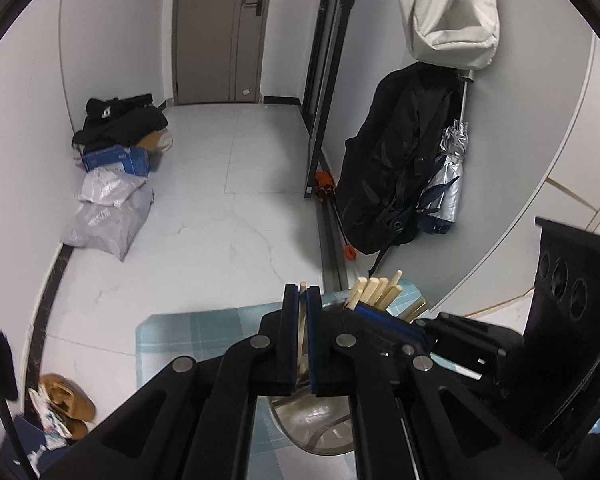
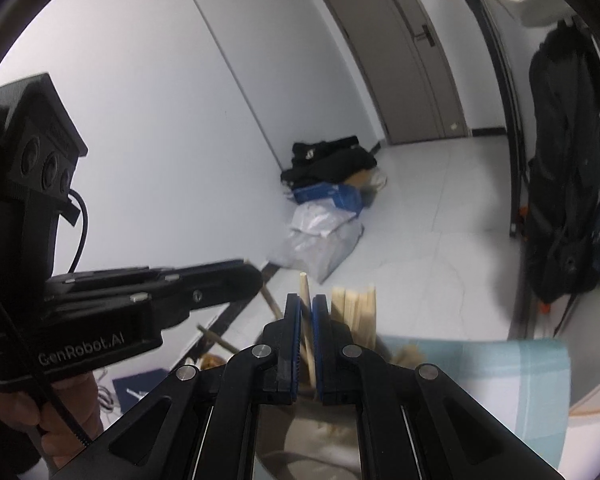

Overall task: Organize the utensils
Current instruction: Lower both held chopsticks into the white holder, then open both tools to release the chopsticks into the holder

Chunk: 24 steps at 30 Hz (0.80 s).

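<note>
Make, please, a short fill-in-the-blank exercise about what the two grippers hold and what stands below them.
1. The left gripper is shut on a single ____.
2. The right gripper is also shut on one wooden chopstick, so each gripper holds ____ chopstick.
3. The other chopsticks stand bundled in a metal holder that rests on a light ____ checked cloth.

Missing words: chopstick; one; blue
</note>
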Motion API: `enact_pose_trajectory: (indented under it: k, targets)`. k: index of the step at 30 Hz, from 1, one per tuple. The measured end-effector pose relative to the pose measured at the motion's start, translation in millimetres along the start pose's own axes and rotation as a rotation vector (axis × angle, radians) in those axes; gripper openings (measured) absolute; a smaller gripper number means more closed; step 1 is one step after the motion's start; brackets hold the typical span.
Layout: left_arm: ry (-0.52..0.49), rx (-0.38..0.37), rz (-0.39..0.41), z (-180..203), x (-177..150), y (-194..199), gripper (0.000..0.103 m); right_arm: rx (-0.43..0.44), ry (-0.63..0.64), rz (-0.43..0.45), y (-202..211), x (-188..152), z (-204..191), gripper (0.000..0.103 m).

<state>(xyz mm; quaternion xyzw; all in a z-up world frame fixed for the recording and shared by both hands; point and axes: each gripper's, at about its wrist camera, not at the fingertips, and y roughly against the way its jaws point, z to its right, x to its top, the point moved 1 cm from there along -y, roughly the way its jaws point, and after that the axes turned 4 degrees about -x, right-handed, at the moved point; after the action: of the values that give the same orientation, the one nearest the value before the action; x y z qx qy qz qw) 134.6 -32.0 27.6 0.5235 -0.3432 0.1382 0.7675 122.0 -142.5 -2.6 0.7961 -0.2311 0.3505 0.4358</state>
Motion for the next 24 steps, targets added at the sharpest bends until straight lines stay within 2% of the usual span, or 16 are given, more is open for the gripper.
enact_pose_trajectory:
  k: [9,12,14,17,22,24]
  targets:
    - [0.055,-0.008,0.001,-1.6,-1.3,7.9,0.002,0.007,-0.021,-0.03,14.4,-10.5,3.6,0.008]
    - [0.046,0.003,0.023,4.7,-2.1,17.6,0.011,-0.005,-0.013,-0.016,24.4,-11.3,2.8,0.009]
    - [0.046,0.009,0.04,6.5,-3.1,22.8,0.025,-0.014,-0.012,-0.003,33.7,-11.7,2.9,0.01]
    - [0.05,0.023,0.072,11.6,-5.0,34.5,0.039,-0.029,-0.024,0.013,47.8,-12.2,3.9,0.016]
    - [0.041,0.045,0.124,19.0,-7.5,54.5,0.05,-0.059,-0.028,0.061,75.2,-10.6,3.1,0.023]
    - [0.045,0.055,0.144,21.1,-8.8,62.6,0.053,-0.066,-0.028,0.078,83.3,-9.1,3.4,0.031]
